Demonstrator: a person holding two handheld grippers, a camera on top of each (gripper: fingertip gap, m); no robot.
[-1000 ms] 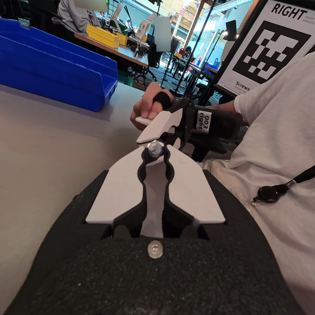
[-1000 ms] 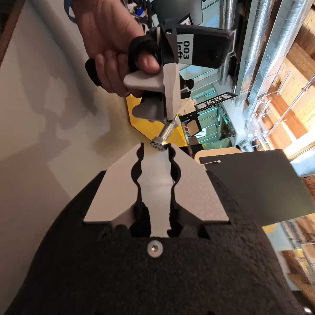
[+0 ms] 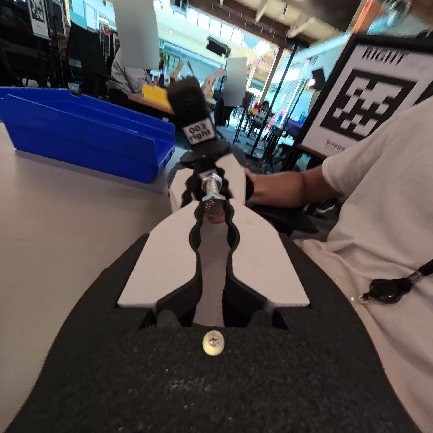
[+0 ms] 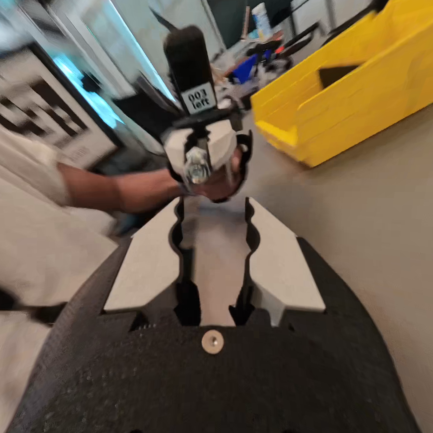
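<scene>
Gripping the hex head of a silver bolt between the tips of my left tongs, I hold it clenched so the threaded shank points away from me, toward my other tool. A nut sits on the thread a little way along the shank, clear of the head.

My right tongs stand spread apart and hold nothing; in their own view the bolt end and nut float just beyond the fingertips, apart from them, though that view is blurred. From the left view the right tongs face me tip to tip, and their white fingers flank the nut; I cannot tell whether they touch it. Holding the two tools nose to nose on one line seems meant to keep the bolt steady while the nut stays within reach.

Both tools hover above a pale grey table. A blue bin rests on it to the far left in the left view. A yellow bin sits to the far right in the right view. A white sleeve and forearm fill the right.
</scene>
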